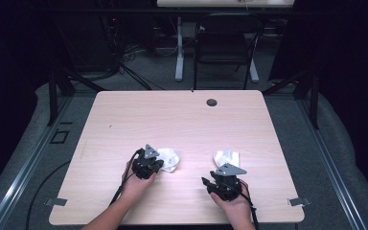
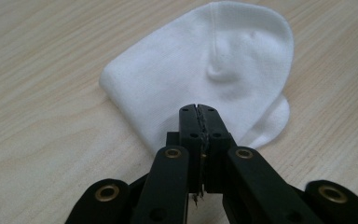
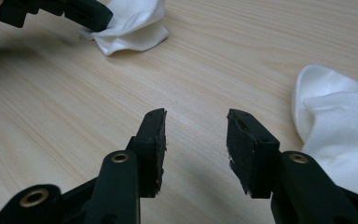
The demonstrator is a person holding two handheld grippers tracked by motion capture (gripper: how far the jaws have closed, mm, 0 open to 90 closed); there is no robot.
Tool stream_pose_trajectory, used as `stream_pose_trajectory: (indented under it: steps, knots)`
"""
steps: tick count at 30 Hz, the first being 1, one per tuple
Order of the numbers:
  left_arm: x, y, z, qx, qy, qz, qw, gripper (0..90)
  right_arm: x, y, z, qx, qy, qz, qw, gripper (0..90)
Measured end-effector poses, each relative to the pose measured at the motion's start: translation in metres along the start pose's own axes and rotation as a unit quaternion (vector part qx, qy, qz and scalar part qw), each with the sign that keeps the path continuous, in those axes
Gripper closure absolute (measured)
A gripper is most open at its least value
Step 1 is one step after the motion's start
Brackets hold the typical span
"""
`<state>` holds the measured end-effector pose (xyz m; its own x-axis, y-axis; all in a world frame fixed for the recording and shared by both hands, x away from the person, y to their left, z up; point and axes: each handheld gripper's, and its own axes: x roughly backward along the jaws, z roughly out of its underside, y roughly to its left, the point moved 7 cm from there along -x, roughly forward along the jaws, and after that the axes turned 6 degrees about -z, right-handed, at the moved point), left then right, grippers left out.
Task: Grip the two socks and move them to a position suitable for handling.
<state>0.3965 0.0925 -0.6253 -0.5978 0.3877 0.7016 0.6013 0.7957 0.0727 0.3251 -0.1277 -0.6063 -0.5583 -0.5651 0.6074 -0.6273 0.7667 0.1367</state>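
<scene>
A pale wood-grain desk (image 1: 182,120) with rounded corners fills the middle of the high view, a small dark round grommet (image 1: 212,102) set near its far edge. Two forearms enter from the bottom of the frame, each hand around a black two-jaw tool.

The left claw (image 1: 159,163) sits in the lower centre-left of the high view, its tip at the near edge of a crumpled white knit sock (image 1: 169,158). In the left gripper view the left claw (image 2: 199,110) has its jaws pressed together with no gap between the pads, and the white knit sock (image 2: 205,65) spreads out beyond and beneath the tips across the upper centre of the frame. A thin edge seems to run between the pads, but whether any fabric is actually pinched there cannot be told.

The right claw (image 1: 219,173) is in the lower centre-right of the high view, just short of a second white knit sock (image 1: 226,157) lying beyond it. In the right gripper view the right claw (image 3: 195,135) stands wide apart, bare desk between its pads and nothing held. The second white knit sock (image 3: 340,130) lies at the right edge of that frame, beside the right-hand jaw. The first sock and the left claw appear at that frame's upper left.

A dark folding chair (image 1: 223,43) stands on the grey floor behind the desk, at the top centre of the high view.
</scene>
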Motion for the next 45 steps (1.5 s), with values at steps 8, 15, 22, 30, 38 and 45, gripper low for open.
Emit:
stream_pose_trajectory:
  steps: [8,15,22,30,38,45]
  knots:
    - [0.002,-0.006,0.003,-0.007,-0.006,0.008,0.9999,89.9,0.0,-0.001,0.0,0.0,0.001,0.001,1.0,57.4]
    - [0.005,-0.011,0.006,-0.011,-0.008,0.018,0.9997,90.0,0.0,-0.001,0.0,-0.004,-0.001,0.001,1.0,57.4]
    - [0.01,-0.019,0.01,-0.02,-0.007,0.034,0.9992,90.0,0.0,-0.001,0.0,-0.006,-0.002,0.001,1.0,57.4]
    - [0.019,-0.034,0.017,-0.038,-0.005,0.056,0.9977,90.0,0.001,-0.002,-0.001,-0.007,-0.006,0.002,0.9999,57.4]
    - [0.029,-0.047,0.025,-0.048,-0.003,0.078,0.9958,90.0,0.002,-0.003,-0.001,-0.011,-0.01,0.002,0.9999,57.9]
    - [0.039,-0.057,0.035,-0.056,-0.001,0.096,0.9938,90.0,0.004,-0.005,-0.001,-0.013,-0.008,0.004,0.9999,60.1]
